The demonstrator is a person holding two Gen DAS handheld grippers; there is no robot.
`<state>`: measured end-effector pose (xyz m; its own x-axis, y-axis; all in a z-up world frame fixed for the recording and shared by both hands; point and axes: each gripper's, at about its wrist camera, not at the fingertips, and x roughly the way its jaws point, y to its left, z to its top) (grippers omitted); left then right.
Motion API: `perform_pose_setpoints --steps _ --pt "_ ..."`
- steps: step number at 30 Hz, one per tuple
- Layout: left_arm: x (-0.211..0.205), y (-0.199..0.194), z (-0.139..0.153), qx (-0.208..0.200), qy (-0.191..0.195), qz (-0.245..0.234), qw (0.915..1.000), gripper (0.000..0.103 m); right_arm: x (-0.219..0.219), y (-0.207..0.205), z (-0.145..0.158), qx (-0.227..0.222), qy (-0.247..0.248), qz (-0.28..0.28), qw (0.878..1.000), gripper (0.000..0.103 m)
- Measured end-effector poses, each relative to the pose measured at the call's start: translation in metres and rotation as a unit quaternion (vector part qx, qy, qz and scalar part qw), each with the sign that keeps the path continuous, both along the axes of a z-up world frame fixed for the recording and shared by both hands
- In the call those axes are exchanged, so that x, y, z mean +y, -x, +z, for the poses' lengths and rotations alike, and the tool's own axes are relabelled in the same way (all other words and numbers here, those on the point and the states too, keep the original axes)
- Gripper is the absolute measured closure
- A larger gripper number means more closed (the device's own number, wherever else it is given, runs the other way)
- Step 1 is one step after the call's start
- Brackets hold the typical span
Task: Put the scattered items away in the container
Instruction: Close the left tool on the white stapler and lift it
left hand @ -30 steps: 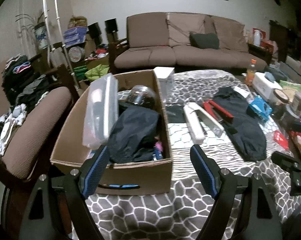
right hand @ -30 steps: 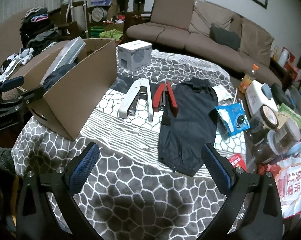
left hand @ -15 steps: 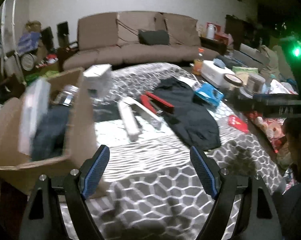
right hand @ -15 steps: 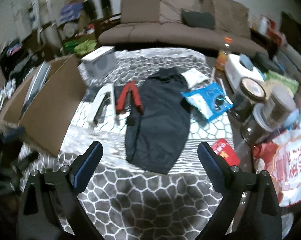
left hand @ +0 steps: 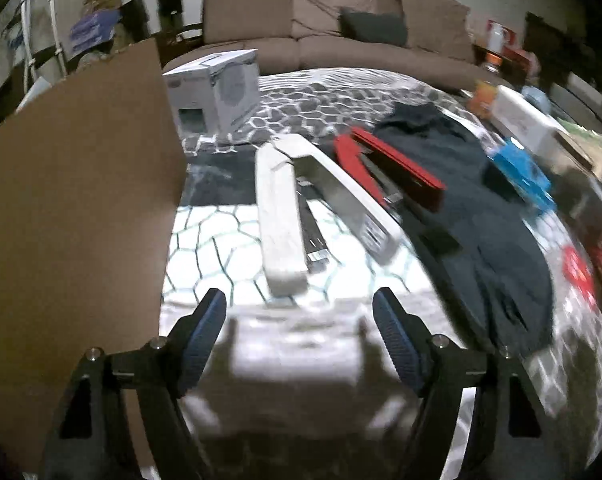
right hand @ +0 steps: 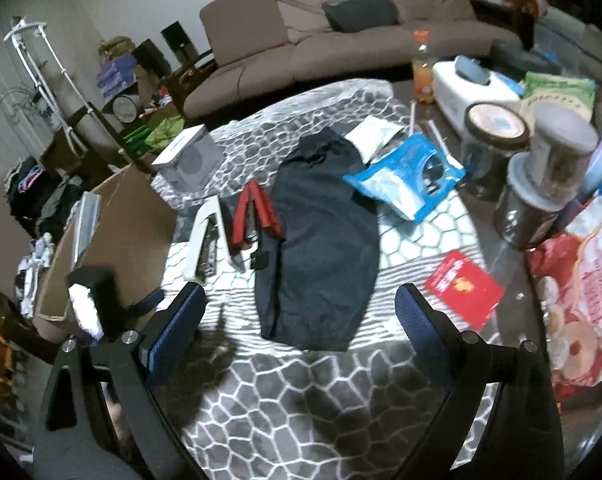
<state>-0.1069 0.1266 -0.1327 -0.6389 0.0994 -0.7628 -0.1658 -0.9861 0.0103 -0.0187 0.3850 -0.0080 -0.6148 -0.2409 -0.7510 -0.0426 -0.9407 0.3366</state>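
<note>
A white stapler [left hand: 285, 216] [right hand: 207, 242] lies open on the patterned cloth, just ahead of my left gripper [left hand: 299, 310]. Its jaws are closing with nothing between them. A red stapler [left hand: 389, 168] [right hand: 257, 216] lies to its right, partly on a dark garment [left hand: 477, 208] [right hand: 325, 236]. The cardboard box [left hand: 73, 208] [right hand: 113, 220] stands close on the left, its wall filling that side of the left wrist view. My right gripper [right hand: 301, 308] hangs open above the near end of the garment, holding nothing. The left gripper body shows at the right wrist view's left edge.
A white carton [left hand: 217, 88] [right hand: 189, 158] stands behind the staplers. A blue packet [right hand: 405, 178], a red card [right hand: 463, 290], lidded jars [right hand: 541, 184], a snack bag [right hand: 581, 296] and a drink bottle [right hand: 421, 68] crowd the right side. A brown sofa [left hand: 337, 36] stands beyond the table.
My left gripper has swung right from over the box and dropped toward the white stapler, its jaws narrowing a little. My right gripper has shifted right and rolled, now over the garment.
</note>
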Motion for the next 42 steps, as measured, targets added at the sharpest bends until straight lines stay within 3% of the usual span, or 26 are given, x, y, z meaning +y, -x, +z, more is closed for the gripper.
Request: perform_pose_setpoints --steps 3,5,7,8,12,16,23,29,34,39,42 --pt "0.004 0.021 -0.005 0.000 -0.001 0.016 0.9999 0.027 -0.006 0.000 0.001 0.000 -0.003 0.014 1.000 0.007" --pt "0.007 0.034 -0.008 -0.009 -0.002 0.023 0.9997 0.033 -0.008 0.000 0.001 -0.001 -0.003 0.018 1.000 0.007" --pt "0.009 0.048 -0.017 -0.032 0.001 0.034 0.9989 0.055 -0.010 0.000 0.001 -0.003 -0.004 0.020 1.000 0.007" --pt "0.009 0.055 -0.022 -0.045 -0.002 0.039 0.9982 0.059 -0.012 0.002 0.000 -0.005 -0.006 0.023 1.000 0.007" --pt "0.010 0.051 -0.027 -0.034 -0.001 0.038 0.9987 0.060 -0.016 0.007 -0.006 -0.014 -0.015 0.032 0.999 0.007" --pt "0.004 0.042 -0.025 -0.052 -0.008 0.022 0.9984 0.061 -0.014 0.011 -0.009 -0.020 -0.019 0.032 0.999 0.007" --pt "-0.012 -0.048 -0.020 -0.086 0.024 -0.027 0.9957 0.061 -0.008 0.013 -0.013 -0.027 -0.014 0.040 0.999 0.007" --pt "-0.042 -0.108 -0.010 -0.116 0.016 -0.040 0.9923 0.062 -0.041 0.008 -0.018 -0.022 -0.062 0.110 0.992 0.008" --pt "-0.058 -0.139 -0.005 -0.102 0.014 -0.060 0.9929 0.062 -0.074 -0.005 -0.031 -0.010 -0.115 0.199 0.973 0.015" --pt "-0.072 -0.139 -0.006 -0.106 0.001 -0.070 0.9919 0.062 -0.098 -0.018 -0.052 0.023 -0.228 0.280 0.932 0.015" --pt "-0.081 -0.140 -0.005 -0.110 -0.007 -0.072 0.9913 0.062 -0.097 -0.012 -0.065 0.029 -0.240 0.308 0.920 0.017"
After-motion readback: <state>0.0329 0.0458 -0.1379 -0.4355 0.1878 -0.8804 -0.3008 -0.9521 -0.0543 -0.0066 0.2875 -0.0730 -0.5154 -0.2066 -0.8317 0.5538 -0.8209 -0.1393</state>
